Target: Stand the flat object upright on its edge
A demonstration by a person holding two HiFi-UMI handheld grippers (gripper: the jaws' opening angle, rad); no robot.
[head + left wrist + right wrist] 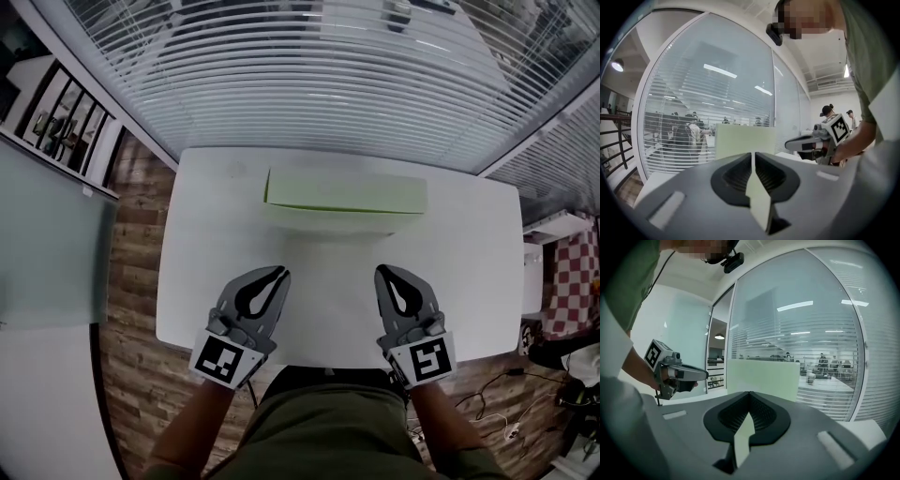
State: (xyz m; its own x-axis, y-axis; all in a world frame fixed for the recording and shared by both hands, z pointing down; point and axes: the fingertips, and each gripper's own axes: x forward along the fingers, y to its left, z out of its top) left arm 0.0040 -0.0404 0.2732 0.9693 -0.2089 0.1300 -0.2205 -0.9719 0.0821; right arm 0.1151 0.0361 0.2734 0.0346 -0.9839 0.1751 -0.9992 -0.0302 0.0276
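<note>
A pale green flat board [345, 192] stands upright on its long edge at the back middle of the white table [206, 281]. Nothing touches it. My left gripper [281, 273] hovers near the table's front edge, well short of the board, jaws shut with nothing between them. My right gripper [382, 272] sits level with it to the right, also shut and empty. In the left gripper view the board [744, 140] rises straight ahead beyond the closed jaws [752, 154], with the right gripper [790, 145] off to the side. The right gripper view shows the board [761, 378] past its closed jaws [749, 393].
A glass wall with white blinds [328, 75] runs right behind the table's far edge. Wooden floor [131, 244] lies to the left, with a dark shelf [56, 117] beyond. Cables [497, 412] and a checked cloth [572, 281] lie on the right.
</note>
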